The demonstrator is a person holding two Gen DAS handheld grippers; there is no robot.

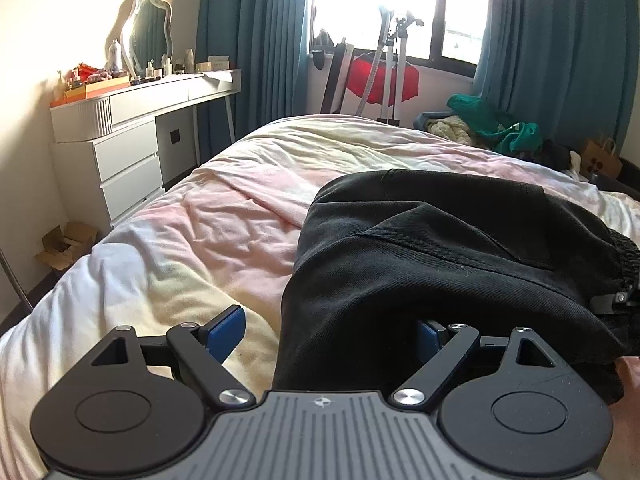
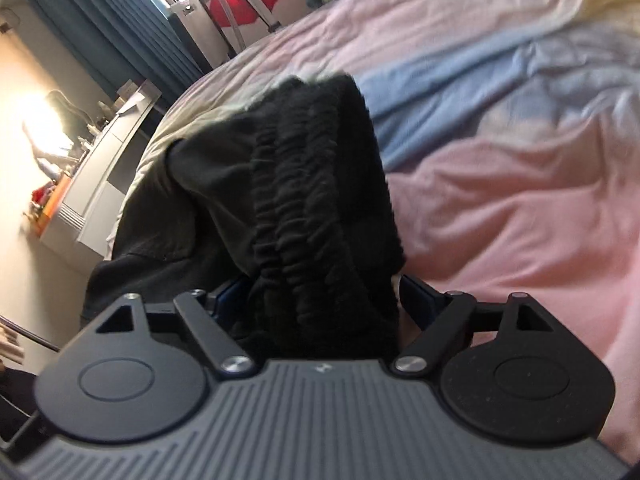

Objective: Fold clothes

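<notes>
The left gripper (image 1: 326,330) stands wide, its flat blue pads (image 1: 224,334) set in black angular links on a ribbed grey body. The left pad is bare over the quilt (image 1: 192,236); the right pad is half hidden under the edge of the trousers (image 1: 420,256), and whether it touches the cloth cannot be told. Nothing is pinched between them.

The trousers are black, of a fine twill weave with a matte face, folded into a thick soft slab. They lie on the quilt just ahead and to the right of the left gripper, their near fold draping over its right side. A slanted pocket seam crosses the top layer, and a gathered edge shows at the far right.

The right gripper (image 2: 316,300) also stands wide. The waistband (image 2: 304,200), a puckered elastic ridged in rows, runs straight ahead from between its pads and fills most of the gap; a sliver of space shows beside the right pad, so the cloth sits there without being squeezed. The picture is blurred.

The quilt is crumpled cotton, washed in pale pink, cream and blue, with long soft creases. Far ahead to the left of the left gripper stands a smooth white dresser (image 1: 120,136) with flat drawer fronts and a fluted curved corner, bearing a wavy-framed mirror (image 1: 150,32). Pleated teal curtains (image 1: 248,40) hang beyond.
</notes>
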